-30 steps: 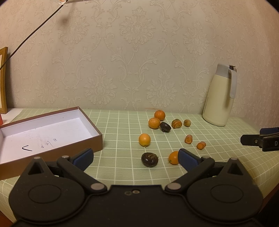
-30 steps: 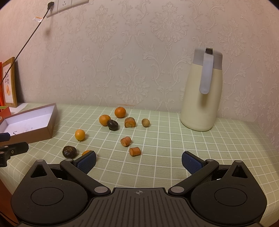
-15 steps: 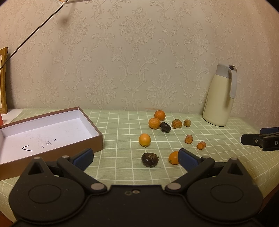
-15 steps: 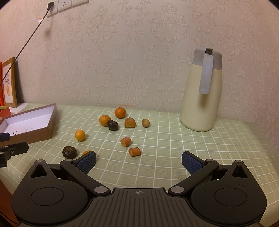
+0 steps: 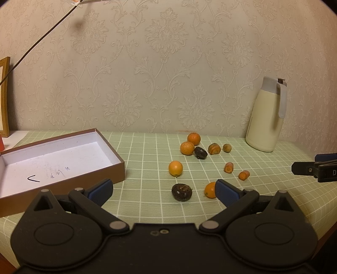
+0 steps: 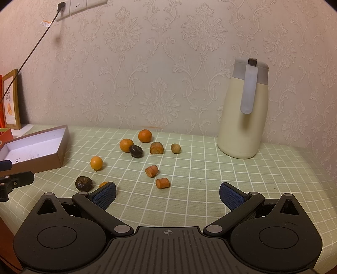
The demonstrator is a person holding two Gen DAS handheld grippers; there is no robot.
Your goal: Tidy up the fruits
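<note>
Several small fruits lie scattered on the green checked tablecloth [image 5: 147, 147]. Oranges [image 5: 175, 168] [image 5: 187, 148] [image 5: 194, 138], dark round fruits [image 5: 181, 192] [image 5: 200, 152] and carrot-like pieces [image 5: 228, 167] [image 5: 244, 175] sit mid-table. An open brown box with a white inside [image 5: 52, 160] lies at the left, nothing in it. My left gripper [image 5: 163, 190] is open and holds nothing, near the front edge just short of the dark fruit. My right gripper [image 6: 167, 192] is open too, hovering near the front edge with a carrot piece [image 6: 162, 183] just ahead of it.
A cream thermos jug [image 6: 244, 118] stands at the back right by the wallpapered wall. A framed picture [image 6: 11, 101] leans at the far left, and a cable [image 6: 31, 50] runs from a wall socket [image 6: 78, 5]. The right gripper's tip [image 5: 313, 169] shows at the left view's right edge.
</note>
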